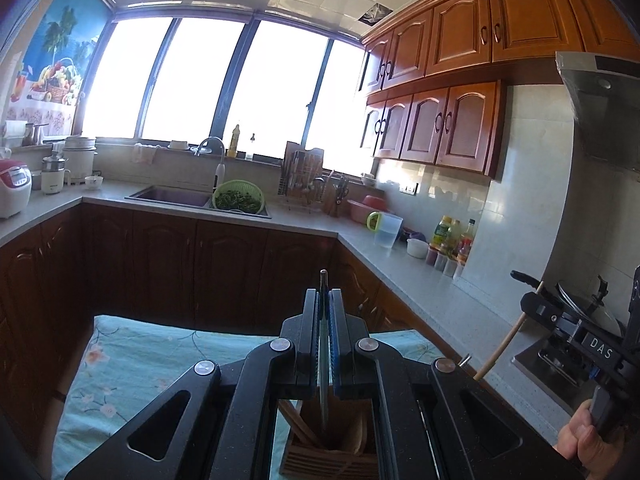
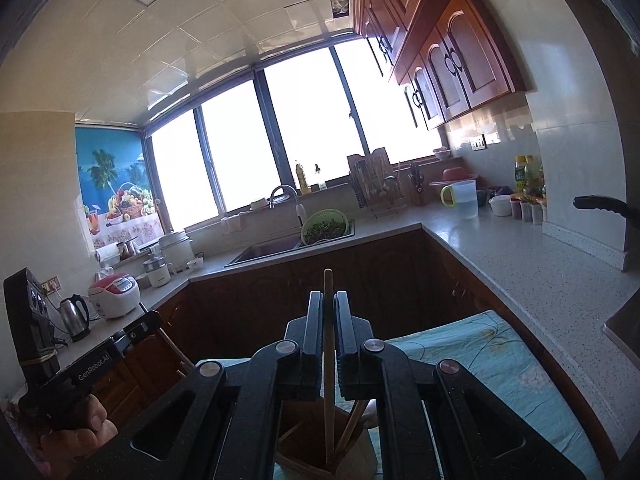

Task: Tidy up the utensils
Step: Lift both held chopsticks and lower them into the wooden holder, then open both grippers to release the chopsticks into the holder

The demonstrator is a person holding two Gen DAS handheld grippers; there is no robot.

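Two grippers here, one utensil in each. The left gripper (image 1: 324, 300) is clamped shut on a thin, flat metal utensil (image 1: 323, 360) that's seen edge-on, so I honestly can't tell if it's a knife or something else; its dark tip pokes up just past the fingertips. The right gripper (image 2: 329, 304) is closed on a round, pale wooden stick (image 2: 329, 360), looks like a chopstick or a spoon handle, standing nearly upright between the jaws.

Both utensils hang right above one wooden holder (image 1: 332, 452) that sits on a light blue floral cloth (image 1: 120, 360). The holder already has a few wooden pieces leaning in it; I count about three in the right view, but it's cramped down there.

What differs between views: the left camera catches the right gripper off to the side with its stick slanting down, plus a hand (image 1: 580, 448) on its grip and a pot lid (image 1: 588, 308) behind. The right camera shows the other hand (image 2: 76, 428) around the left gripper's handle, and a kettle (image 2: 75, 316) and a red and white rice cooker (image 2: 114, 294) on the far counter. Both show the sink with one green strainer (image 1: 239, 196) of greens.
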